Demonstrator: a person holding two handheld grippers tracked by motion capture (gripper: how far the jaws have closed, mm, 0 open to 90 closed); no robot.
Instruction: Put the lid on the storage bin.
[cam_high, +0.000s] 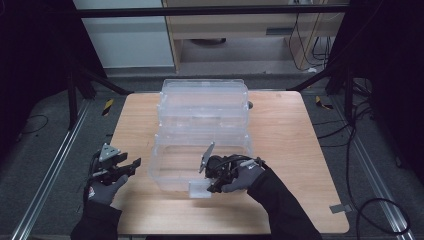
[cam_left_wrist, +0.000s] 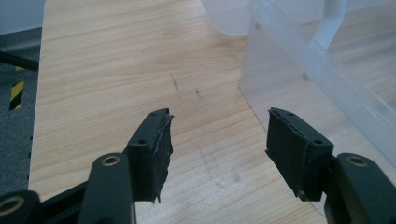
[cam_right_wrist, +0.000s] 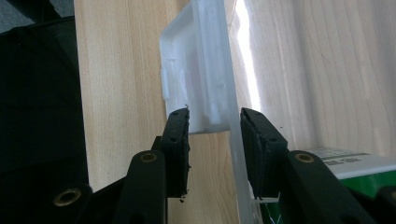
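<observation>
At the near wall of the clear plastic box, the right hand-held gripper was working the white latch, its jaws a narrow way apart and straddling the latch and the box's thin front edge. From the right gripper view the latch sat between the two pads; whether both pads actually pressed on it, I could not tell. The box stood near the middle of the bench, with its lid on the far side of it, lying back, so by my reading the container was already open, or not yet closed, and the latch was the step in hand. Left of the box, the left hand-held gripper hovered low over bare wood, jaws spread wide, holding nothing and touching nothing. The left gripper view put the box's near corner just beside its right-hand jaw, close but apart. Still to come, I'd judge: finishing the latch and bringing that idle left tool into play.
</observation>
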